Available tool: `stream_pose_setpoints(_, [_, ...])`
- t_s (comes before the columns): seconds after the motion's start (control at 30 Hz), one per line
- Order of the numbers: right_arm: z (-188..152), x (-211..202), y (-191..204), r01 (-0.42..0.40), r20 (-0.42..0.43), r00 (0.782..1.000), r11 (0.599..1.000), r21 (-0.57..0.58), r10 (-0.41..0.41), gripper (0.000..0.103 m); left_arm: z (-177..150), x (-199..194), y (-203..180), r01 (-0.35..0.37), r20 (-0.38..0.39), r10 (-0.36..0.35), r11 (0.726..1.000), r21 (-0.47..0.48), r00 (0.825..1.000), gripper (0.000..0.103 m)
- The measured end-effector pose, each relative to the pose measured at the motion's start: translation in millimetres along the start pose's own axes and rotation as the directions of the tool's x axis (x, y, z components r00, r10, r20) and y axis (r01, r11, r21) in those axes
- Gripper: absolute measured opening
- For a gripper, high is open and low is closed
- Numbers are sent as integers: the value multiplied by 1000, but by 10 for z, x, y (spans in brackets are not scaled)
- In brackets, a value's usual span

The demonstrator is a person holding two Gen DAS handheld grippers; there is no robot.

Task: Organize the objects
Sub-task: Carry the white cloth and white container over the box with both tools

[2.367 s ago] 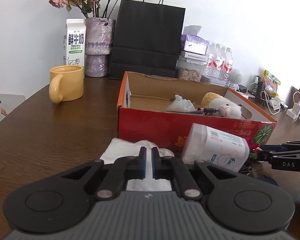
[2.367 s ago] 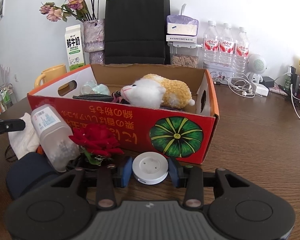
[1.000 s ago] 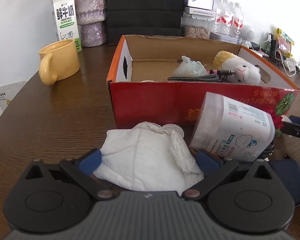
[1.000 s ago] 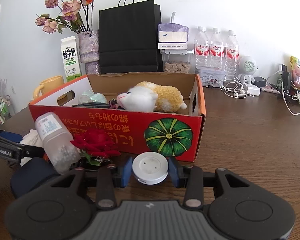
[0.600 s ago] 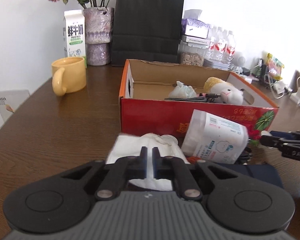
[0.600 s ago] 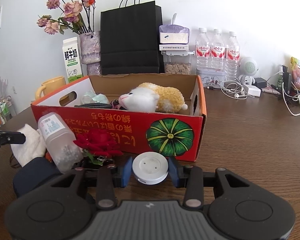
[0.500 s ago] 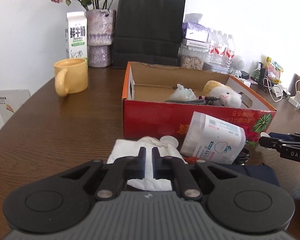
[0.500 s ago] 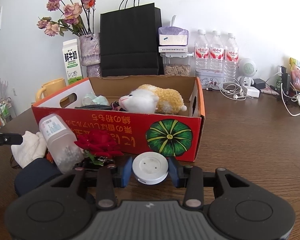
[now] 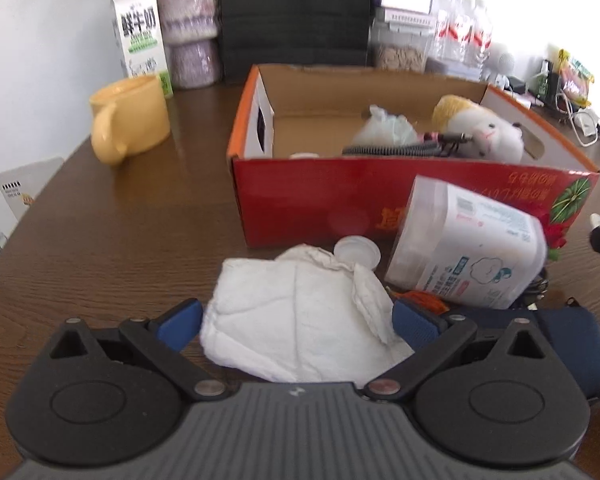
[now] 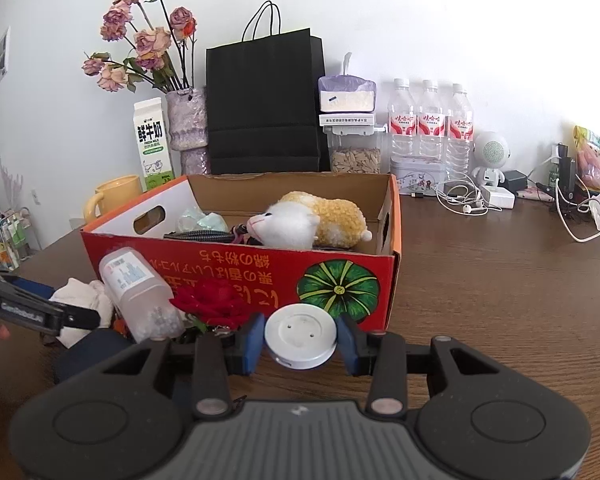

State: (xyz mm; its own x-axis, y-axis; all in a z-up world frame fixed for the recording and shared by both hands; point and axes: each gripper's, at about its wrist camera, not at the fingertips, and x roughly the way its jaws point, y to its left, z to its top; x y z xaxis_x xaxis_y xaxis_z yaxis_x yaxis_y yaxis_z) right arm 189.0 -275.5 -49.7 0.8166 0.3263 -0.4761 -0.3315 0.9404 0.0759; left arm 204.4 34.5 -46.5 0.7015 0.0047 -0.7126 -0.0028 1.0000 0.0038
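Observation:
My left gripper (image 9: 298, 320) is low over a crumpled white cloth (image 9: 284, 300) in front of the red cardboard box (image 9: 320, 200). Its jaws are opening, and the cloth lies between the blue pads without being squeezed. A clear plastic jar (image 9: 464, 248) lies on its side to the right, beside a small white lid (image 9: 358, 252) and a navy pouch (image 9: 572, 340). My right gripper (image 10: 300, 340) is shut on a round white disc (image 10: 300, 330) just before the box front (image 10: 236, 276). A red rose (image 10: 212, 300) lies to its left. A plush toy (image 10: 312, 220) sits in the box.
A yellow mug (image 9: 128, 120) and a milk carton (image 9: 140, 32) stand left of the box. Behind it are a vase of dried flowers (image 10: 186, 124), a black paper bag (image 10: 264, 108) and water bottles (image 10: 432, 128). Cables (image 10: 464, 200) and chargers lie on the brown table at the right.
The left gripper was shut and held back from the cloth; now it stands wide open, lower and closer, astride the cloth. The right gripper keeps the disc and has hardly moved.

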Motion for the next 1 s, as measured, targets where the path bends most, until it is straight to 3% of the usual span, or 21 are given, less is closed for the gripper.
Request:
stream_pose_setpoints(0.07, [-2,-22,-10,-2,2,1000,1000,1,2,38,-15,0,37,14,8,-14,999,-36,1000,100])
stream_pose_setpoints(0.1, [-5,-35,-16,-2,2,1000,1000,1,2,38,-29,-24,49,19,19,-18,999,-43,1000,88])
stream_pose_setpoints(0.13, [-7,-42,-19,-2,2,1000,1000,1,2,38,-50,-59,58,14,32,-12,999,-47,999,83])
stream_pose_setpoints(0.23, [-10,-49,-18,-3,1,1000,1000,2,3,38,-104,-190,86,-4,75,7,999,-46,997,56])
stream_pose_setpoints(0.3, [-26,-72,-25,-3,3,1000,1000,4,3,38,-131,-276,122,-8,94,13,999,-51,995,30])
stream_pose_setpoints(0.37, [-42,-90,-28,-3,4,1000,1000,7,3,38,-151,-353,174,2,110,4,998,-56,994,20])
stream_pose_setpoints(0.73, [-97,-161,-9,4,-1,1000,1000,16,-4,38,-209,-694,279,21,192,-6,997,-76,981,10])
stream_pose_setpoints(1.0, [-36,-234,21,1,23,1000,1000,9,-1,38,-79,-1107,223,74,323,-56,996,-45,945,6])
